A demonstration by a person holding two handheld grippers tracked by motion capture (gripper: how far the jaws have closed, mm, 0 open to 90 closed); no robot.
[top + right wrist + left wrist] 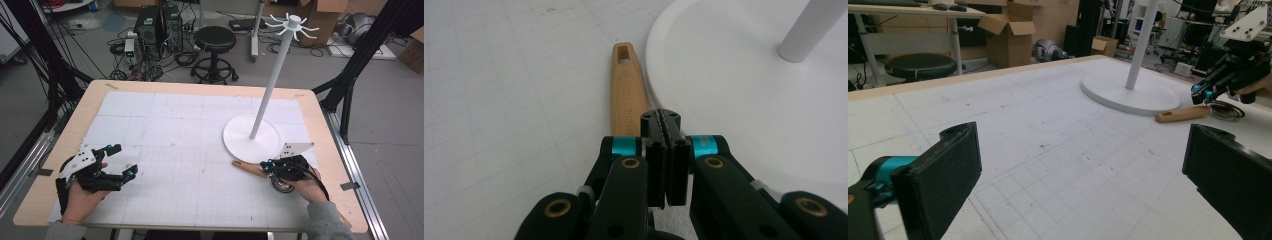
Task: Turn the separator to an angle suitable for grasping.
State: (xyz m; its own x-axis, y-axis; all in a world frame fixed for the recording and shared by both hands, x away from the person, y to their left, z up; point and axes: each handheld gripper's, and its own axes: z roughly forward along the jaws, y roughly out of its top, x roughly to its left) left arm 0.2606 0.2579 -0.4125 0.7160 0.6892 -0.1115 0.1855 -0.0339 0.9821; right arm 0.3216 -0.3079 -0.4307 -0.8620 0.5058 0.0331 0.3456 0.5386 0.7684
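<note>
A utensil with a wooden handle [247,168] [626,95] lies flat on the white gridded mat, right beside the round base [240,140] of a white stand. Its round metal head [281,186] [1225,110] sits under my right hand. My right gripper [267,166] [666,120] is shut, its pads pressed together just above the near end of the handle; nothing shows between them. At the mat's left side, my left gripper [123,161] [1078,185] rests open and empty, pointing across the table toward the right gripper [1203,93].
The white stand's pole [272,85] rises from the base [734,85] to a crown of hooks [294,24]. The mat [175,130] covers most of the wooden table. Beyond the far edge stand a black stool [215,42], computer cases and cardboard boxes.
</note>
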